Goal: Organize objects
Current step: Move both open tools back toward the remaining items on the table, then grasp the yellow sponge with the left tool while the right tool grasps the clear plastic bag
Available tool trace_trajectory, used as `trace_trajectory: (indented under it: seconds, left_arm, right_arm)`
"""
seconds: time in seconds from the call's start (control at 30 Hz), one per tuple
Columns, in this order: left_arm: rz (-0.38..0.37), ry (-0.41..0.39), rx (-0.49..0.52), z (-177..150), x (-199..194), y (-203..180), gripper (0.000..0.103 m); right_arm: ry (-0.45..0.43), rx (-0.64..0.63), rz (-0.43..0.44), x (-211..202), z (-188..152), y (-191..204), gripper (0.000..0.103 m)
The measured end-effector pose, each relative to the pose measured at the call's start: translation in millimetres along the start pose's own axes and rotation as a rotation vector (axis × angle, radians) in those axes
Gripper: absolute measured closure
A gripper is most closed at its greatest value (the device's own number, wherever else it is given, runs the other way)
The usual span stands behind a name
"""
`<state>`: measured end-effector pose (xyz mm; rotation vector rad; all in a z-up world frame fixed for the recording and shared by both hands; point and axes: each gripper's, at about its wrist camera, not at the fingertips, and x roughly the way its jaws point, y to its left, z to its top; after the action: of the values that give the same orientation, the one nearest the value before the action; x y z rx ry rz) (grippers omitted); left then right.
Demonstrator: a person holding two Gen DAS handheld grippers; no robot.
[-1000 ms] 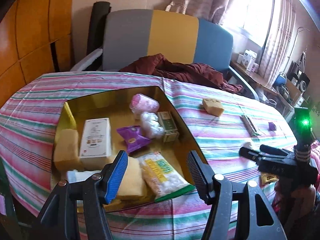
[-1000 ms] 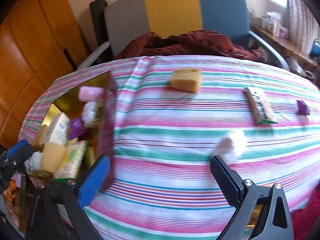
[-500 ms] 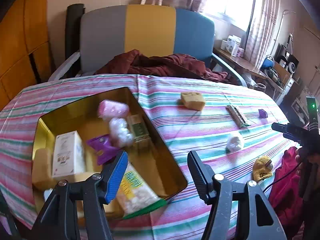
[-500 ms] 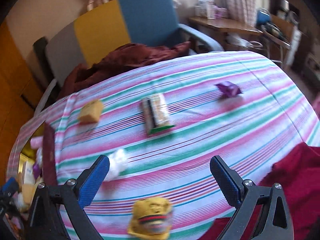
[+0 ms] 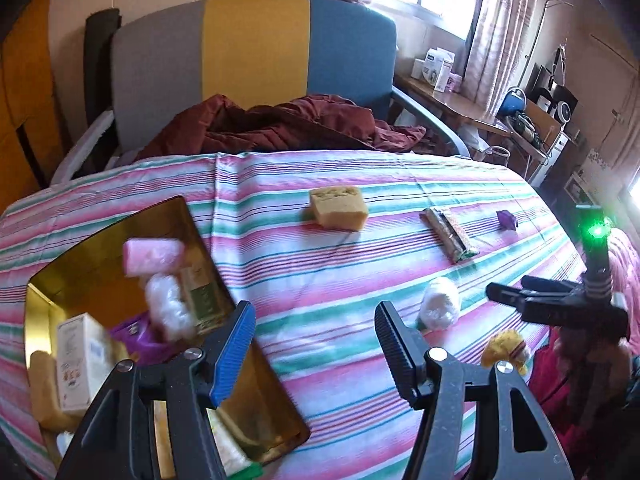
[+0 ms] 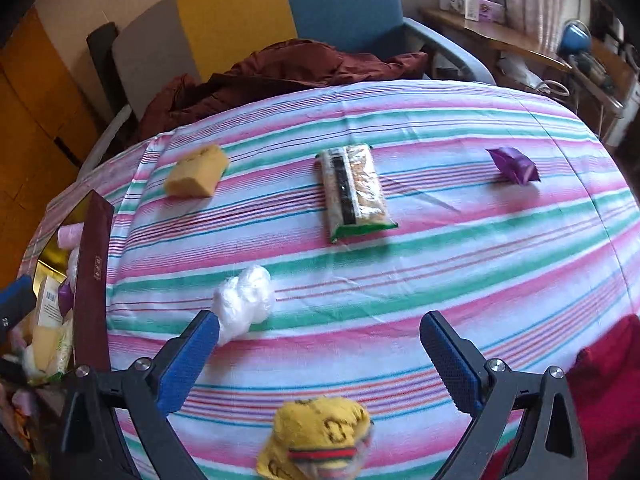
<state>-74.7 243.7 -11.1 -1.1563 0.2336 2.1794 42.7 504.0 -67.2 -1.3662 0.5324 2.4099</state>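
Your left gripper (image 5: 314, 342) has swung from the gold rectangular tin (image 5: 120, 232) toward open striped tablecloth (image 6: 440, 280). Both grippers stand apart, empty. Your right gripper (image 6: 320, 354) now hovers between the white plastic bundle (image 6: 244, 300) and the yellow knitted item (image 6: 320, 432).

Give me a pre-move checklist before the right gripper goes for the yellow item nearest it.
1. Right gripper open and holding nothing: ok.
2. Left gripper open, holding nothing: ok.
3. Yellow knitted item lies between the right jaws' line: ok.
4. White plastic bundle clear of the blue left pad: not ok, it looks close.
5. Gold tin has free room: cannot tell.
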Motion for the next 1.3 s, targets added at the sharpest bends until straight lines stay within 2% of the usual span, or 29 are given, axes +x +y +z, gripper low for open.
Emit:
trace_trajectory:
  seconds: [0.13,0.27,0.53,0.77,1.0,1.07,1.13,1.17,1.3]
  left_arm:
    - [-0.002,0.028,-0.019,19.2,19.1,-3.5,0.039]
    - [0.019,0.061,-0.011,40.0,47.3,-13.6,0.029]
    - [0.028,0.124,-0.008,75.4,116.7,-29.5,0.019]
    - [0.061,0.17,-0.016,94.7,169.8,-34.6,0.018]
    - [0.035,0.197,-0.027,108.5,207.0,-36.1,0.018]
    - [0.033,0.211,-0.034,107.8,218.6,-34.0,0.022]
    - [0.033,0.226,-0.057,104.3,225.4,-29.4,0.032]
    - [0.038,0.201,-0.054,103.4,223.2,-28.6,0.033]
    - [0.04,0.191,-0.025,98.3,221.1,-28.7,0.038]
  right_arm:
    - [-0.015,0.022,-0.013,8.9,12.8,-4.7,0.002]
    - [-0.037,0.072,0.002,12.8,20.1,-18.8,0.002]
    - [-0.02,0.154,0.014,17.1,22.1,-41.5,0.002]
    - [-0.006,0.156,0.006,18.2,23.8,-43.3,0.002]
    - [0.002,0.158,0.004,19.7,25.1,-44.9,0.002]
    - [0.002,0.155,0.005,21.2,24.9,-45.0,0.002]
    - [0.006,0.153,0.001,23.0,24.7,-45.0,0.002]
    - [0.008,0.151,-0.001,24.1,24.4,-45.1,0.002]
    - [0.006,0.133,0.0,28.1,23.5,-41.8,0.002]
